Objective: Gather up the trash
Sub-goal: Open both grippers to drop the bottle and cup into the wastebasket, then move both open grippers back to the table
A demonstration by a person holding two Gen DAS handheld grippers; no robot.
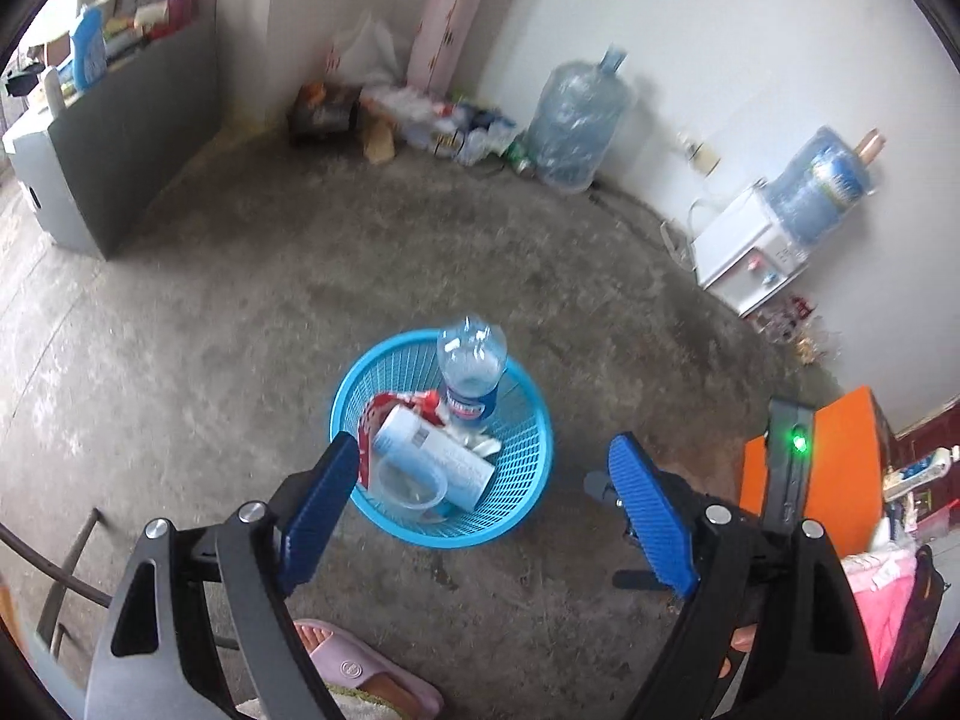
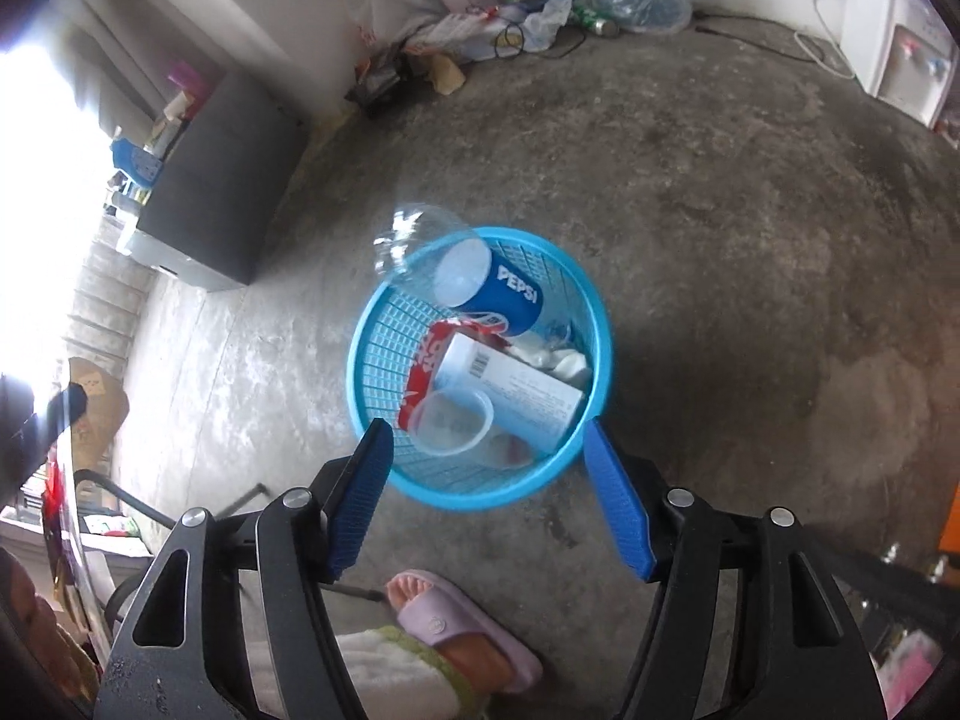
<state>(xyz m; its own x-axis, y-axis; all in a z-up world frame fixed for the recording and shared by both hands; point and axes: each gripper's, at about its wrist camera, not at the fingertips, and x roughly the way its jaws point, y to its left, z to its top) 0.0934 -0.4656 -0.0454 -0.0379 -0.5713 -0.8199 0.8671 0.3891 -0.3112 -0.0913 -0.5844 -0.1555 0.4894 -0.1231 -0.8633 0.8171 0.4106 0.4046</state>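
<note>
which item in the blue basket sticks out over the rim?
The Pepsi bottle: its clear base pokes past the basket's far rim. The white carton and clear cup lie inside.

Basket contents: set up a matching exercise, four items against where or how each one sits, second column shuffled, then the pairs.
Items:
1. Pepsi bottle
2. clear cup
3. white box
4. red wrapper

Where or how:
A. lies tilted in the middle of the basket, barcode up
B. pokes out over the far rim, bottom end up
C. sits at the near side, mouth up, looks empty
D. tucked under the box on the left side

Pairs: 1-B, 2-C, 3-A, 4-D
</note>
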